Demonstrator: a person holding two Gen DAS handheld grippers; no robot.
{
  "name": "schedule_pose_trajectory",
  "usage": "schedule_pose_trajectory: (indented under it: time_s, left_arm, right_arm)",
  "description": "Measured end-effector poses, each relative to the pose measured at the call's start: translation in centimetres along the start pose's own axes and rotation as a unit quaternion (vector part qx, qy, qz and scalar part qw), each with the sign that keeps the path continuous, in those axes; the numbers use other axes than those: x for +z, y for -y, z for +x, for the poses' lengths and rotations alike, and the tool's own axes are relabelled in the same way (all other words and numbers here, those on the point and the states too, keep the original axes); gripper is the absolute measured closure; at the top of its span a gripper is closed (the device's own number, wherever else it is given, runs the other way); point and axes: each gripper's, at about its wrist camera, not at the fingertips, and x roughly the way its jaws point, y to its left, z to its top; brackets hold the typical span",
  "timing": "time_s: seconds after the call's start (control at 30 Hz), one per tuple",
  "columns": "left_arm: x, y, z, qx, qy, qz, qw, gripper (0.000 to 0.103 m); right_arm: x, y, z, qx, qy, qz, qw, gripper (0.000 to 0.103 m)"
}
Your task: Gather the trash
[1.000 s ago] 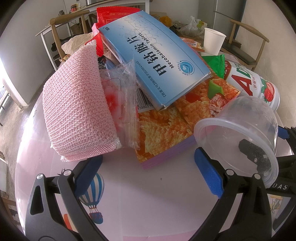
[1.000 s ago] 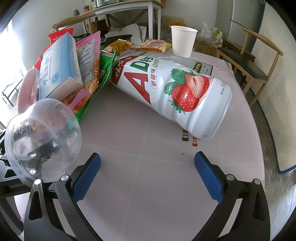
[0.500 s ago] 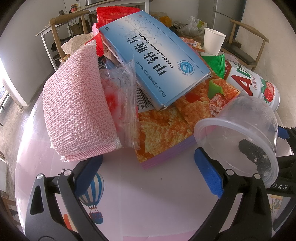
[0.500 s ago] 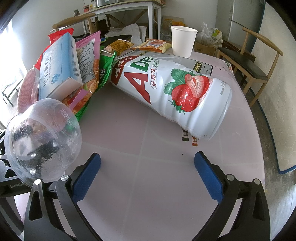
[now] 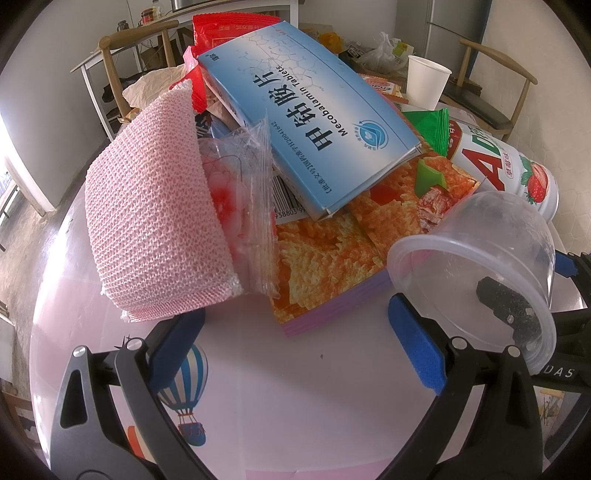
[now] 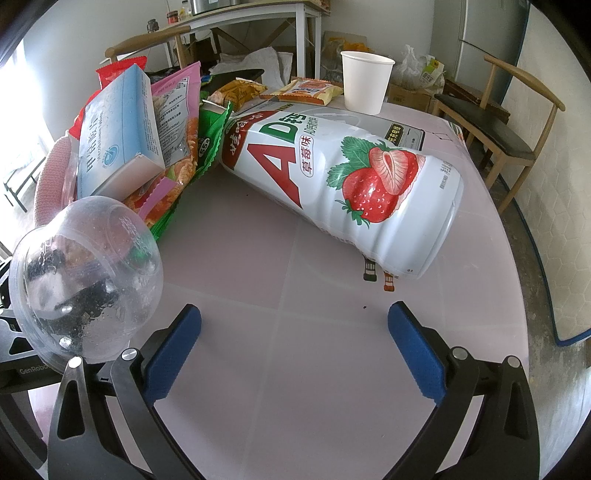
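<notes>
A heap of trash lies on the pink round table [image 5: 295, 398]: a pink knitted cloth [image 5: 155, 229], a clear plastic bag [image 5: 243, 221], a blue tablet box [image 5: 314, 122], an orange snack bag [image 5: 332, 251] and a large strawberry AD bottle [image 6: 351, 177] on its side. A clear plastic cup [image 5: 476, 269] lies tipped between the two grippers; it also shows in the right wrist view [image 6: 85, 277]. My left gripper [image 5: 295, 343] is open and empty, just short of the cloth and snack bag. My right gripper [image 6: 295, 343] is open and empty, in front of the bottle.
A white paper cup [image 6: 365, 81] stands upright at the table's far side beside small snack packets [image 6: 310, 90]. Green wrappers [image 6: 210, 140] lie between the box and bottle. Wooden chairs [image 6: 506, 122] and a white table [image 6: 251, 22] stand beyond.
</notes>
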Motion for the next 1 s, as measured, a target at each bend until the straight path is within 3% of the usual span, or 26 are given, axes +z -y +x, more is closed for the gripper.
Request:
schedule_pose_trajectory:
  time_s: [0.77,0.9,1.0]
  left_arm:
    - [0.0,0.0,0.0,-0.001,-0.001,0.005,1.0000,0.007]
    - [-0.6,-1.0,-0.8,-0.011,-0.023,0.011,0.9996,0.007]
    - [-2.1,-2.4,-2.1,-0.052,-0.012,0.002,0.9986,0.007]
  right_arm:
    - [0.0,0.0,0.0,0.001,0.000,-0.003,1.000,0.005]
    - [-0.4,0.6,-0.4,0.011,-0.010,-0.013,1.000,0.005]
    - [-1.1,1.0,-1.2,0.027,-0.011,-0.005,1.000,0.005]
